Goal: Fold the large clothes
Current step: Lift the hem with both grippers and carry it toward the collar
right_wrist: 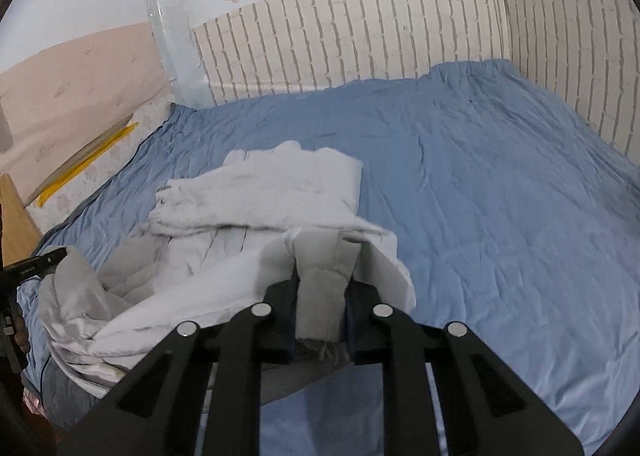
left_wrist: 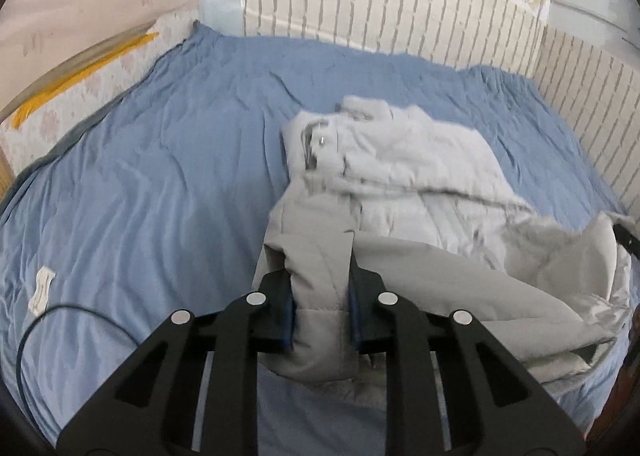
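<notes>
Room: a bedroom corner is shown, with brick-pattern wall panels (right_wrist: 360, 36) behind the bed and flower decals higher up.
Surface: a blue bedsheet (right_wrist: 500, 176) is spread over the bed, creased throughout.
Task item: a pale grey padded jacket (left_wrist: 400, 160) is laid on the sheet, collar end toward the wall, with the near hem raised off the bed.
Left gripper (left_wrist: 322, 296): its jaws are pinched on a thick fold of the jacket's near edge; fabric is seen hanging below the pads.
Right gripper (right_wrist: 322, 300): its jaws are pinched on another part of the near edge, where a frayed fabric end is seen just under the pads.
Span between grips: the lining is seen bunched and sagging rather than stretched flat.
Loose item: a black cable (left_wrist: 44, 332) is laid on the sheet near the left gripper.
Risk, slip: padded, smooth cloth is judged liable to slide out of a narrow pinch if the hem is pulled hard.
Risk, crooked fold: uneven carrying of the two grips is judged likely to skew the fold line.
Risk, trapped bulk: the slack middle is judged likely to be buried as a lump under the folded half.
Risk, dragging: the collar end could be shifted along the sheet if the hem is pulled instead of lifted over.
Risk, snag: the cable could be caught by the left gripper.
</notes>
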